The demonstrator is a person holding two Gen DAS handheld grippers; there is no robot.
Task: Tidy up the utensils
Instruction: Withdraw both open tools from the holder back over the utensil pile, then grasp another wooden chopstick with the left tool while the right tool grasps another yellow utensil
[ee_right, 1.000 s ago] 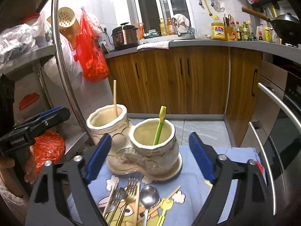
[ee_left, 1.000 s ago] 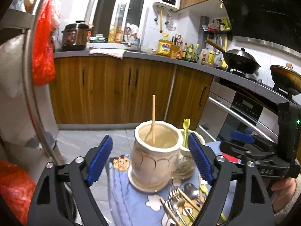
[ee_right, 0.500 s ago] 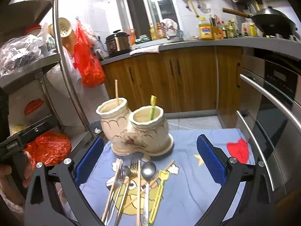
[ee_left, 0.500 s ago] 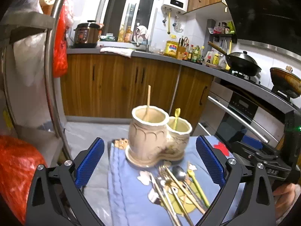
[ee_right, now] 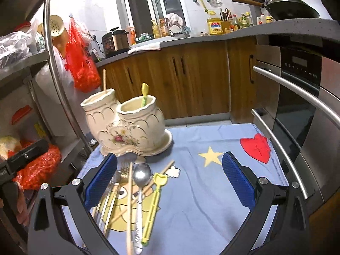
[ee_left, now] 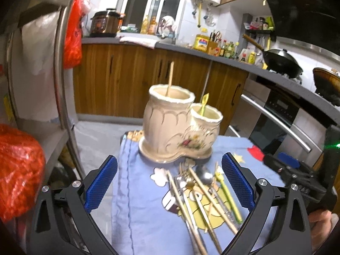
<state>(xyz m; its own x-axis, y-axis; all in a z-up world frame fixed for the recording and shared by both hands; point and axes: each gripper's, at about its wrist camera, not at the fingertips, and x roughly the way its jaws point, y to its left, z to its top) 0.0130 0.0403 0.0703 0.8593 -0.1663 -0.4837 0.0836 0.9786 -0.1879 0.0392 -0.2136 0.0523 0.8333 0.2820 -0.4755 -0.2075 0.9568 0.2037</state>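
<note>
A cream two-cup ceramic utensil holder [ee_left: 178,127] [ee_right: 127,127] stands at the back of a blue cloth [ee_left: 140,212] [ee_right: 212,191]. One cup holds a wooden chopstick [ee_left: 170,78] [ee_right: 104,80], the other a yellow-green utensil [ee_left: 203,104] [ee_right: 144,94]. In front lies a pile of forks, chopsticks, a metal spoon [ee_left: 204,175] [ee_right: 141,175] and a yellow-green plastic utensil [ee_left: 227,195] [ee_right: 154,204]. My left gripper [ee_left: 169,187] is open and empty above the pile. My right gripper [ee_right: 169,182] is open and empty above the pile and cloth.
A steel rack [ee_right: 53,63] with red plastic bags [ee_left: 17,165] [ee_right: 81,63] stands on the left. An oven with a bar handle [ee_right: 297,89] stands close on the right. Wooden cabinets [ee_left: 127,78] and a worktop lie behind. The right gripper's body [ee_left: 297,178] shows in the left wrist view.
Both grippers have drawn back from the holder, which now looks smaller and farther. More of the utensil pile and cloth has come into view. Both stayed open.
</note>
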